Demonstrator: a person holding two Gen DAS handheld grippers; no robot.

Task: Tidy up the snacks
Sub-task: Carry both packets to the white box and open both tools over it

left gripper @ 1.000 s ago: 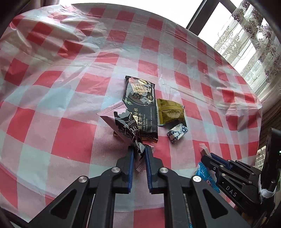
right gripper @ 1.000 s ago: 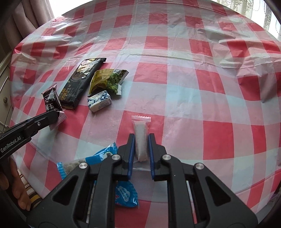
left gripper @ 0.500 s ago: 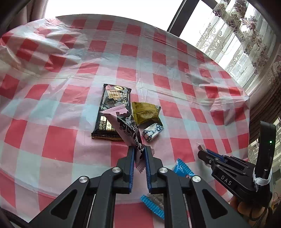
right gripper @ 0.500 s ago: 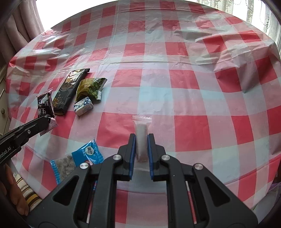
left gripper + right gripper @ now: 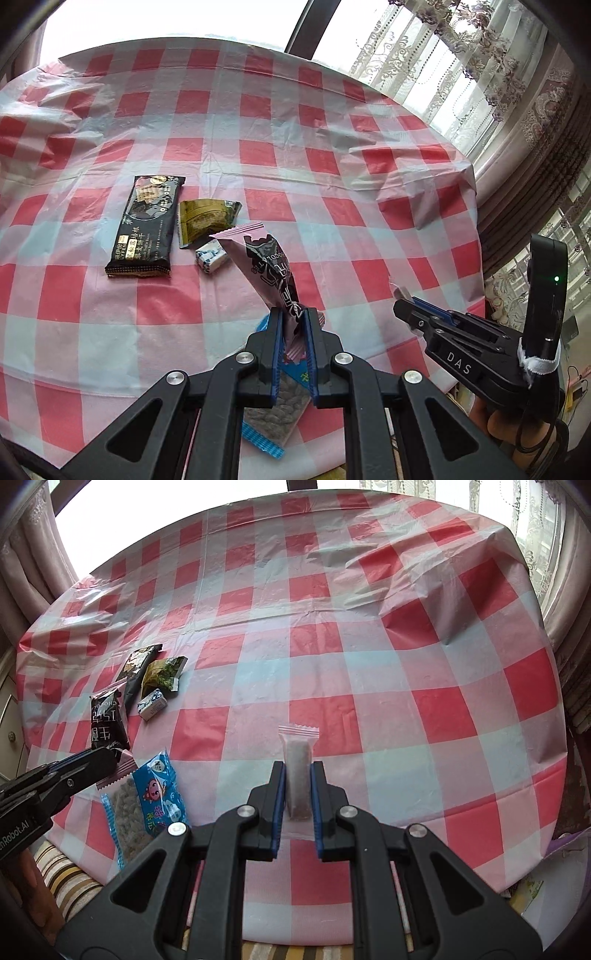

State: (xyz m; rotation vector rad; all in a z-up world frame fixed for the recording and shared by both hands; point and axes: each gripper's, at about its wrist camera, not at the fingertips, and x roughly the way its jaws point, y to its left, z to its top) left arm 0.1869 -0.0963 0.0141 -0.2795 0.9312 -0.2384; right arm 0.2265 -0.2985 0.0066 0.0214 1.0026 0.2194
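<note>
In the left wrist view, the left gripper (image 5: 293,325) pinched the lower end of a pink-and-black chocolate packet (image 5: 271,264), held tilted above the checked tablecloth (image 5: 332,122). Beyond it lay a long black biscuit packet (image 5: 146,225), a green packet (image 5: 205,219) just beside it, and a small blue-and-white candy (image 5: 211,259) (all close together). A blue snack bag (image 5: 275,402) lay under the fingers.

In the right wrist view, the right gripper (image 5: 298,790) clamped a narrow clear sachet (image 5: 298,771) upright above the cloth. The blue snack bag (image 5: 147,801) lay at the table's near edge, the chocolate packet (image 5: 107,723) above it.
</note>
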